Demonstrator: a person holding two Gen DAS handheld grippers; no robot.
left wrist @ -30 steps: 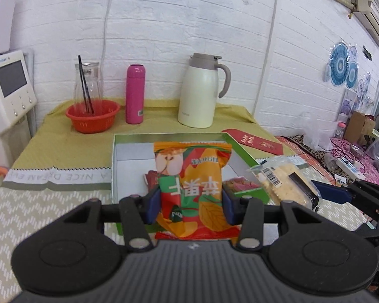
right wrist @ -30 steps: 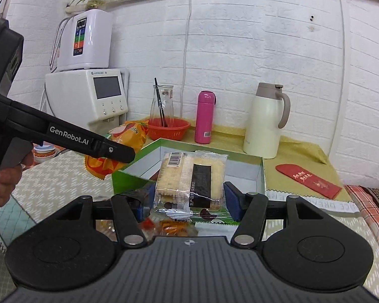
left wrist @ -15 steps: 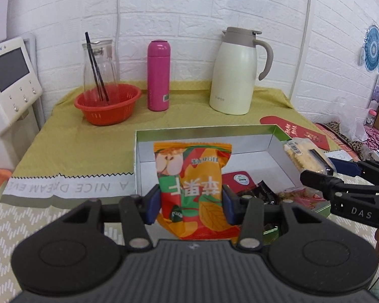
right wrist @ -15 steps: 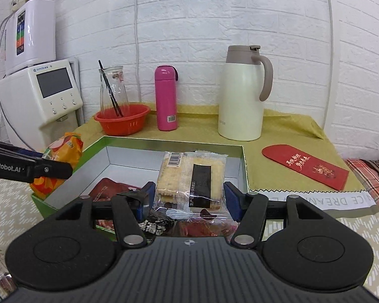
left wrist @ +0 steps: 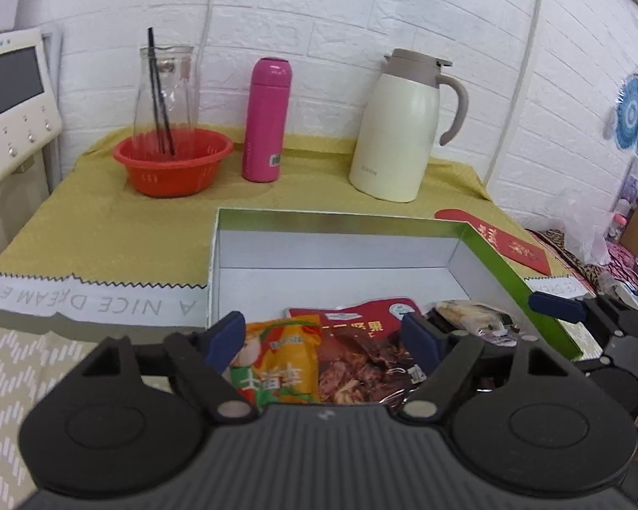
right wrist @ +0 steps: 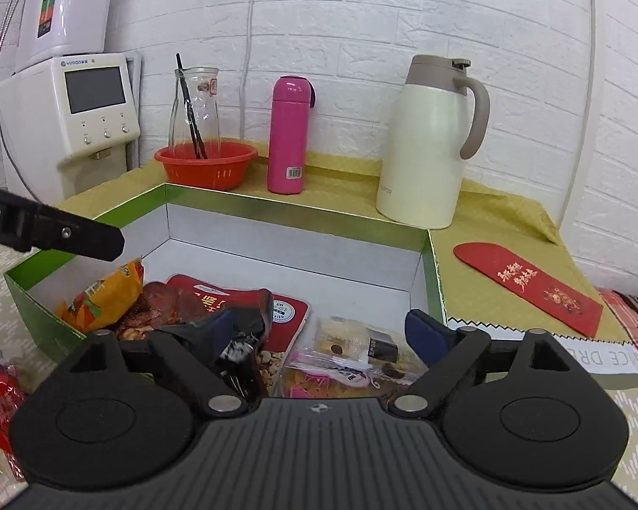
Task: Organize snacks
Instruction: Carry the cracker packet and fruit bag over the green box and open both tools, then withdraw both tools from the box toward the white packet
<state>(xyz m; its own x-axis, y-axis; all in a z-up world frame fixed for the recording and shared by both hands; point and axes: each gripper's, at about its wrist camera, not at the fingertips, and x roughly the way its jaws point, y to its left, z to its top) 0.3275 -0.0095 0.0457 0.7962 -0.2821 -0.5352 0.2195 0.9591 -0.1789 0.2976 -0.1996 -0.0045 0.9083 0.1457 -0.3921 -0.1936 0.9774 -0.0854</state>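
The tablecloth's white border [left wrist: 106, 304] reads, upside down, "A NICE DREAM EVE". The cream thermos jug [right wrist: 421, 148] carries "SUPOR". The other hand-held gripper's arm [right wrist: 51, 233] shows "ot.AI".

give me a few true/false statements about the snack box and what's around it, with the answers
1. The orange snack bag lies inside the green box. True.
2. The pink bottle lies on its side. False: it stands upright on the yellow cloth.
3. The red envelope is inside the box. False: it lies on the cloth outside the box.
4. The glass carafe stands in the orange basket. True.
5. The right tool clamps the cake packet. False: its jaws are opening, and the packet lies in the box between them.
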